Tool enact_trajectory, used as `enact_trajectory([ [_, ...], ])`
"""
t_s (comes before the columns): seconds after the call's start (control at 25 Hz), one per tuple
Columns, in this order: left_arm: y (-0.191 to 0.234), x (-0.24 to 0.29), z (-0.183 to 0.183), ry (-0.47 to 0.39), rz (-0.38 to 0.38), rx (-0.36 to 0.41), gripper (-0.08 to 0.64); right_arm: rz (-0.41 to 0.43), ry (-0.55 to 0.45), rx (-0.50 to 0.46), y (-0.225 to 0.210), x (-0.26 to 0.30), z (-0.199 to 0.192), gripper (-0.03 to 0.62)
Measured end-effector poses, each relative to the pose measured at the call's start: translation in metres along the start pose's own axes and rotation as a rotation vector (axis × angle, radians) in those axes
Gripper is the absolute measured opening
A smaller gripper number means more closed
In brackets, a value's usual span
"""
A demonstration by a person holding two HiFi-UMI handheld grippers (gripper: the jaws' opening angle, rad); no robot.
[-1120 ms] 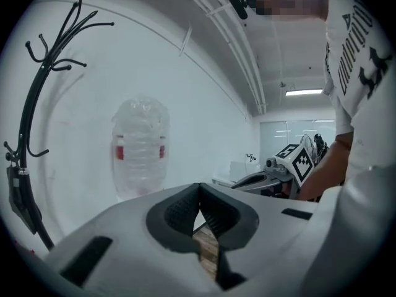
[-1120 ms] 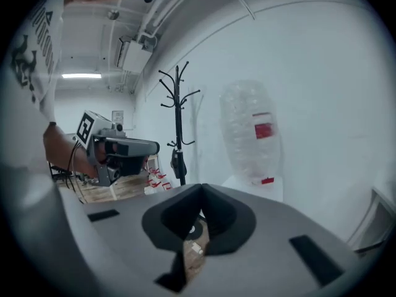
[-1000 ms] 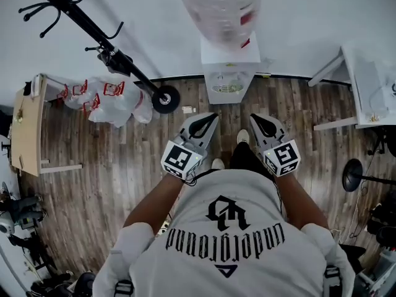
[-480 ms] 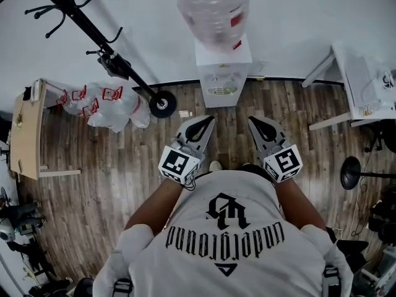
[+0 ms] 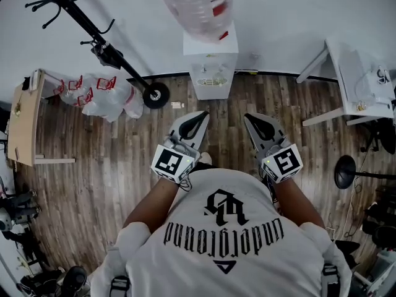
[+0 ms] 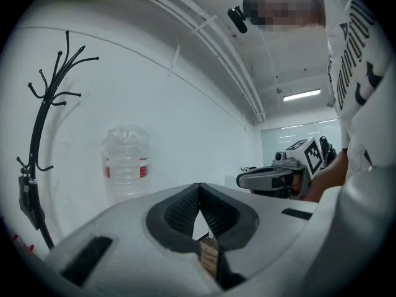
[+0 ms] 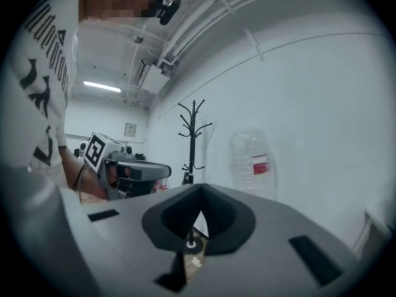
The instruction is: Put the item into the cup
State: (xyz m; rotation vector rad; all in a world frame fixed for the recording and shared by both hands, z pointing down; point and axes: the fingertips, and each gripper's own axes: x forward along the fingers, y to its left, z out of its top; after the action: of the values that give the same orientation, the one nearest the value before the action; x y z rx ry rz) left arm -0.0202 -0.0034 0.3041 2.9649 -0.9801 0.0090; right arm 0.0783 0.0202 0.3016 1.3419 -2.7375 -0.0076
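Wood-plank floor (image 5: 93, 184) fills the middle of the head view, and the planks lie open ahead of the person up to the white wall. A water dispenser (image 5: 210, 73) with its bottle (image 5: 197, 5) stands at top centre. A coat rack (image 5: 62, 2) slants across the upper left above plastic bags (image 5: 102, 94). A wooden table (image 5: 25, 119) edges the left and a white desk (image 5: 356, 79) the right. The left gripper (image 5: 201, 115) and right gripper (image 5: 249, 117) are held side by side, apart, over bare floor, with their tips toward the dispenser.

Left gripper view: its jaws meet at the tip with nothing between them; the bottle (image 6: 125, 159) stands at centre left.

Right gripper view: its jaws are pressed together, empty; the left gripper (image 7: 166, 169) shows at left.

Where the item and cup lie I cannot tell; no view seems to show them.
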Motion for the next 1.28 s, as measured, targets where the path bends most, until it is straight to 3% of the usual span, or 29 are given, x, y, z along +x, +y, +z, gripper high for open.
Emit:
enact_trajectory([
  [0.12, -0.031, 0.002, 0.001, -0.016, -0.004, -0.042, 0.008, 0.008, -0.012, -0.007, 0.001, -0.033, -0.001, 0.006],
  [0.64, -0.157, -0.019, 0.015, -0.025, 0.029, 0.018, 0.008, 0.035, -0.038, 0.003, 0.023, -0.161, -0.005, 0.005],
  [1.28, -0.19, -0.026, 0.01, -0.02, 0.053, 0.023, 0.008, 0.04, -0.056, 0.011, 0.028, -0.195, -0.008, 0.006],
])
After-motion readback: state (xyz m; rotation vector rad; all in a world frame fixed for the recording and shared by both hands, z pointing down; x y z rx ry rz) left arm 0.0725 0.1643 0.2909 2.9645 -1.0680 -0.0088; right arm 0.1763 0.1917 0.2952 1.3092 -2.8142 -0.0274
